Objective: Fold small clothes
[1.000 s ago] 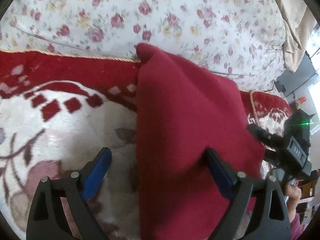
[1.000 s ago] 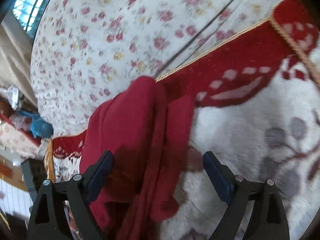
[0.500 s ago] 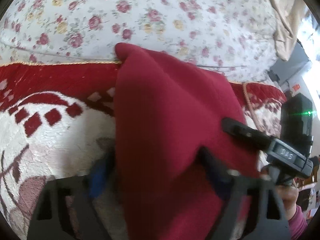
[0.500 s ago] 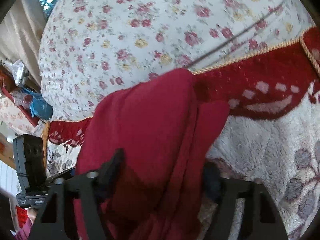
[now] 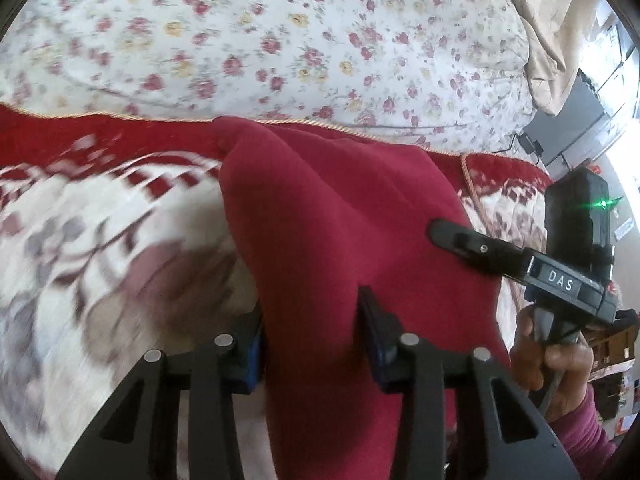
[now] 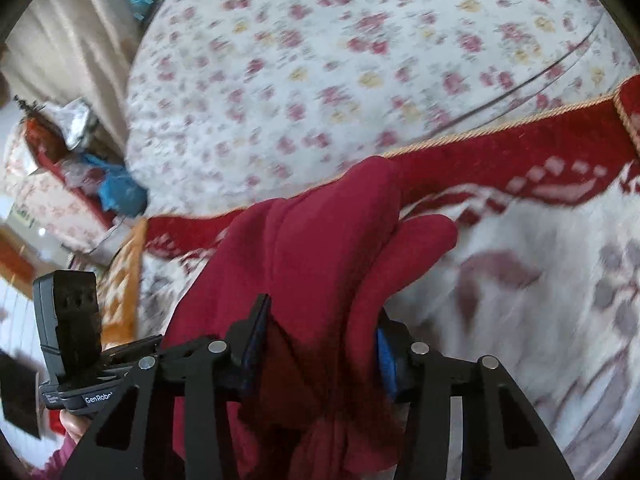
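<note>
Left claw [image 5: 312, 336]: its jaws have just been closing – now pinched on the red cloth [image 5: 352, 240] bunched between them.
Right claw [image 6: 322, 344]: jaws just closing too, squeezing a fold of the same cloth.
Red cloth: lifted in both claws, draping ahead of them.
Blanket [image 5: 100, 240]: under the cloth – white with red border.
Flowery sheet [image 6: 360, 60]: beyond the claws.

Both grippers pinching cloth

The left gripper [image 5: 312, 328], lower centre, has just been closing its black jaws onto dark red knitted cloth [image 5: 340, 216]; the right gripper [image 6: 320, 340] has closed likewise, lower centre.
</note>
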